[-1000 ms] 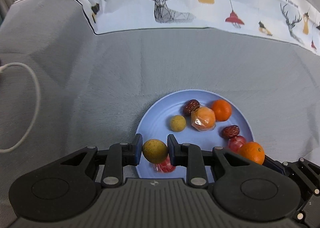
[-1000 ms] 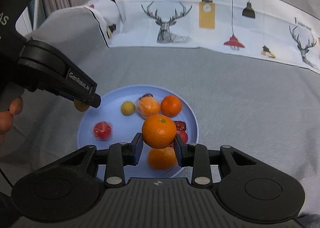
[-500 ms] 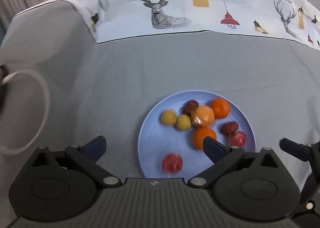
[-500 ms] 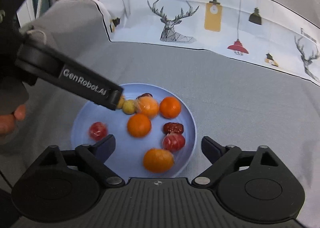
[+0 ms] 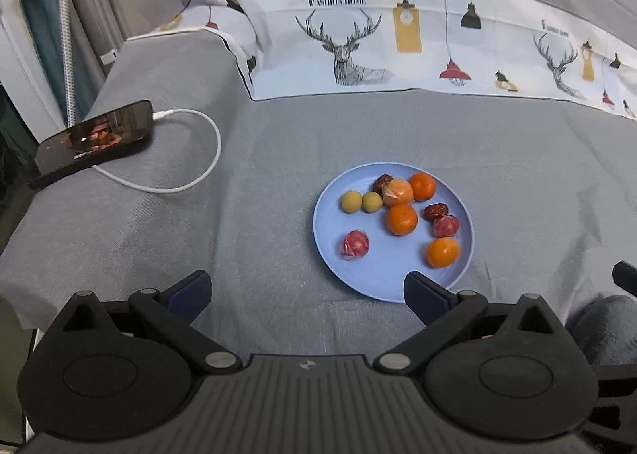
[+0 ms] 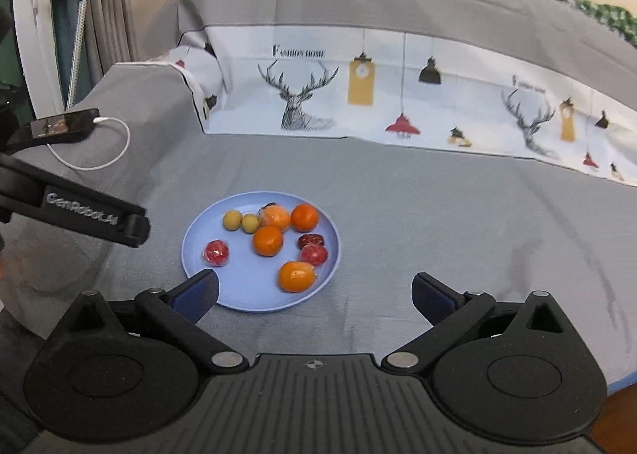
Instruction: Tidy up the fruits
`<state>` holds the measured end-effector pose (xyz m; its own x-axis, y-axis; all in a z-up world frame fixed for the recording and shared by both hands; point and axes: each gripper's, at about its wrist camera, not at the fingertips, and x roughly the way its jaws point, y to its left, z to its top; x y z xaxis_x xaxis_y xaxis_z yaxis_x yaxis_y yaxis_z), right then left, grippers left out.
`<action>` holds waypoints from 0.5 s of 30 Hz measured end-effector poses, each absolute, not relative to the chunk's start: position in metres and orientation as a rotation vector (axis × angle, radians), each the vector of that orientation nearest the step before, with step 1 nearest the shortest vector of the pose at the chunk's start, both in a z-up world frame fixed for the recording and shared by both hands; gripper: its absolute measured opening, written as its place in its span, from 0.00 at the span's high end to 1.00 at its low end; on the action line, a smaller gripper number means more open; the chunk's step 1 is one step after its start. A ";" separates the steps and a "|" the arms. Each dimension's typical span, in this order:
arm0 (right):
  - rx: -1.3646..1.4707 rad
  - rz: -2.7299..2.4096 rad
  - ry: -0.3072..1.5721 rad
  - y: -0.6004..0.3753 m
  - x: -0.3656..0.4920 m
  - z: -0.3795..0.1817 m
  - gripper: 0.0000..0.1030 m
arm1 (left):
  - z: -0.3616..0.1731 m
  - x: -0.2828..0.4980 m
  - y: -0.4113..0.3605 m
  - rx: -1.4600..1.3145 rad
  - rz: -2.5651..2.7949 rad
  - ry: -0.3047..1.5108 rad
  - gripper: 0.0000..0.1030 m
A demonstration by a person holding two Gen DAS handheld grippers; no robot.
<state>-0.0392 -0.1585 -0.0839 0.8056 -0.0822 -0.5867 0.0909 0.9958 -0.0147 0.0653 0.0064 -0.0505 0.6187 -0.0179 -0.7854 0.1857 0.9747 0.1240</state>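
Grey sofa cover (image 5: 278,143) is filling both views, with a white deer-print cloth (image 5: 398,44) draped along the far side. Phone (image 5: 95,135) is lying far left on the armrest, and its white cable (image 5: 207,159) is looping toward the seat. Blue plate (image 5: 330,255) is sitting mid-seat, holding all the fruit: three oranges (image 5: 402,219) from far to near right, a wrapped orange (image 5: 398,191) at the far side, two yellow-green fruits (image 5: 351,201) touching on the far left, wrapped red fruits (image 5: 355,244) near left and right, and dark dates (image 5: 436,211) that are partly hidden. Left gripper (image 5: 306,290) is hanging near the plate, jaws spread wide, holding nothing. Right gripper (image 6: 314,290) is doing likewise, wide apart and empty, its left finger overlapping the plate's near rim.
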 end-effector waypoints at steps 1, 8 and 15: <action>0.025 -0.093 0.633 -0.160 -0.044 -0.084 0.01 | -0.050 0.061 0.007 0.197 -0.119 0.887 0.00; -0.006 -0.082 0.649 -0.152 -0.067 -0.080 0.01 | -0.043 0.041 0.003 0.223 -0.141 0.852 0.00; -0.041 -0.102 0.585 -0.147 -0.084 -0.070 0.01 | -0.037 0.025 0.001 0.215 -0.166 0.841 0.00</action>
<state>-0.0837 -0.1472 -0.0698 0.8287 -0.1074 -0.5494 0.0842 0.9942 -0.0674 0.0252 0.0014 -0.0370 0.6560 -0.0605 -0.7523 0.2300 0.9654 0.1229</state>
